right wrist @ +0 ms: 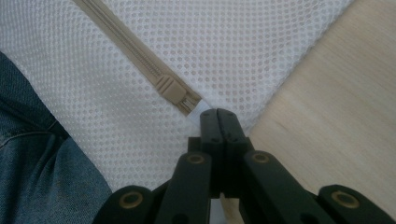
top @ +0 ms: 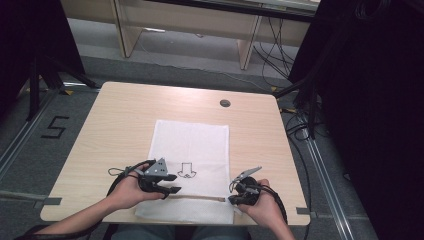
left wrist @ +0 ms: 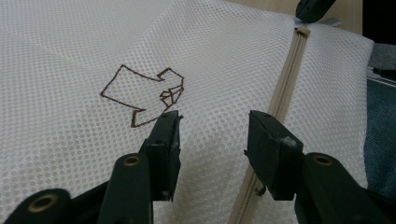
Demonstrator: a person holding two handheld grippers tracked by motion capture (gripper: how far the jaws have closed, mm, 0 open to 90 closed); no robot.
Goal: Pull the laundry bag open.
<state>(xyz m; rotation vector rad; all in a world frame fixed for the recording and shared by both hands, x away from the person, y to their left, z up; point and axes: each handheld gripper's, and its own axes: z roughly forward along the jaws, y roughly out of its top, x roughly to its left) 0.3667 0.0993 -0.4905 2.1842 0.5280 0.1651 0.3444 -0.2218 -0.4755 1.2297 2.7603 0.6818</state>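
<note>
White mesh-cloth bag (top: 192,150); matt wood-grain table (top: 115,125).

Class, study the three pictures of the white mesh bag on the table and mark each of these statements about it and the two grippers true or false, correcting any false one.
1. The right gripper is shut on the zipper pull tab. True.
2. The left gripper is shut on the zipper. False: its jaws are open above the mesh bag.
3. A brown shirt outline is drawn on the bag. True.
4. The bag hangs off the table's far edge. False: it overhangs the near edge.
</note>
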